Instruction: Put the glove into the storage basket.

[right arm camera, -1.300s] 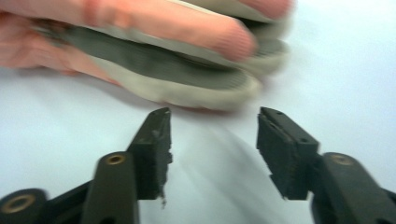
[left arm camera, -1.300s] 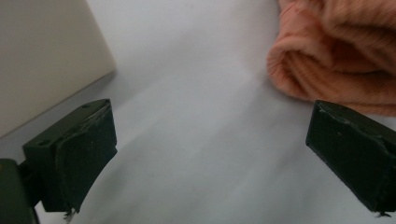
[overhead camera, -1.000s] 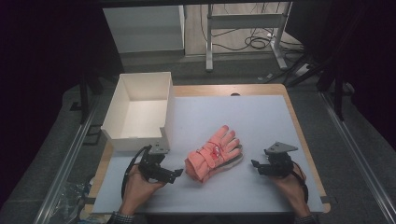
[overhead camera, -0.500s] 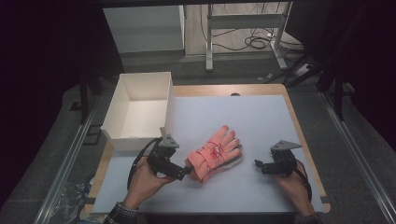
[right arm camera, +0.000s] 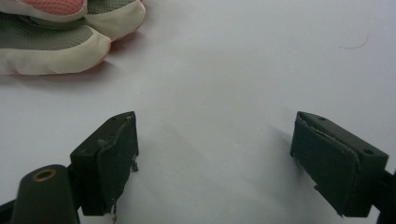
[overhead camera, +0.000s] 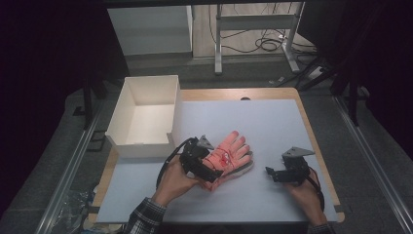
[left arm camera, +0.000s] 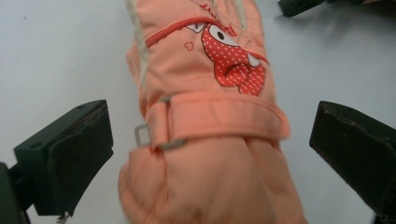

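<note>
A: Where's the glove [overhead camera: 228, 157]?

B: Flat on the mat [overhead camera: 272, 126], mid-table, fingers pointing away from me, cuff toward me. White box [overhead camera: 144, 117] sits open just left of it, likely where it goes, so I come in from the cuff side.

A: Left gripper [left arm camera: 205, 154] state?

B: Wide open, straddling the cuff. In the left gripper view the strap and buckle [left arm camera: 150, 135] sit between my jaws, a gap on both sides. Nothing gripped yet. Cuff is the bulkiest part, so I judge it the safest bite.

A: Right gripper [overhead camera: 271, 172]?

B: Parked on the mat right of the glove, clear of it. Jaws spread wide, empty; in its view just bare mat between them, glove fingertips [right arm camera: 56, 37] at top left. It stays out of my left's way.
</note>
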A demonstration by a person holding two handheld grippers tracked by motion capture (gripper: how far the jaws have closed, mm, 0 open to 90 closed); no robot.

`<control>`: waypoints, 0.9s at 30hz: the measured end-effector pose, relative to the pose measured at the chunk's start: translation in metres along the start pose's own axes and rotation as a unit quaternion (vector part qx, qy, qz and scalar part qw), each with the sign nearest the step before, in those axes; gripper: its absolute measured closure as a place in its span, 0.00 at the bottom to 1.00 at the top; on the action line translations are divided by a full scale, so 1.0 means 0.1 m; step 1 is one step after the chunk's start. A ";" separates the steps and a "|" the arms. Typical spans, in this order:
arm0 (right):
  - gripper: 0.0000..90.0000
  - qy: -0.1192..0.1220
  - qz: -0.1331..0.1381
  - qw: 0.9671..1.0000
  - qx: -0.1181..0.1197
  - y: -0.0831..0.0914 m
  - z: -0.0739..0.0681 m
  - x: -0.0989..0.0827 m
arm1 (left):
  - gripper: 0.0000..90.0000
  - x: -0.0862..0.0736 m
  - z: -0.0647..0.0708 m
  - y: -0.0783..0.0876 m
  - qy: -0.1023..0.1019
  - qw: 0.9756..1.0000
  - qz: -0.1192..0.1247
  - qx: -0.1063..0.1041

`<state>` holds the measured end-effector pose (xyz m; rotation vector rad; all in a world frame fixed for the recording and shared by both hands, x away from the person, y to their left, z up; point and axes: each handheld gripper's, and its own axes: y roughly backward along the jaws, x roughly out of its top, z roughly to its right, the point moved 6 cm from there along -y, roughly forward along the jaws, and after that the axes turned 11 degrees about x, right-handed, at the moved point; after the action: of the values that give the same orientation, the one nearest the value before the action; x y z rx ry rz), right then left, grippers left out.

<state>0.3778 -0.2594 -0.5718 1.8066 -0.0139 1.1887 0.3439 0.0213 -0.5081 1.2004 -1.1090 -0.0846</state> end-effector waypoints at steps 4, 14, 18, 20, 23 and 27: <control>0.17 0.000 0.000 1.000 0.000 0.00 0.00 0.00 | 0.00 0.02 0.02 -0.17 -0.003 1.000 -0.013 0.003; 0.17 0.001 0.000 1.000 -0.001 0.00 0.00 0.00 | 0.00 -0.17 0.08 -0.49 -0.004 0.998 -0.057 0.002; 0.17 0.001 0.000 1.000 -0.001 0.00 0.00 0.00 | 0.01 -0.23 0.12 -0.55 -0.009 0.997 -0.071 0.004; 0.17 0.001 0.000 1.000 -0.001 0.00 0.00 0.00 | 0.04 -0.25 0.12 -0.57 -0.017 0.997 -0.079 0.010; 0.17 0.001 0.000 1.000 -0.001 0.00 0.00 0.00 | 0.09 -0.28 0.15 -0.60 -0.021 0.996 -0.084 0.003; 0.17 0.002 0.000 1.000 -0.001 0.00 0.00 0.00 | 0.21 -0.28 0.17 -0.57 -0.025 0.996 -0.086 0.006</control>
<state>0.3777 -0.2593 -0.5721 1.8022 -0.0138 1.1911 0.3449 0.0018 -0.5706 1.3097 -1.0488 -0.2406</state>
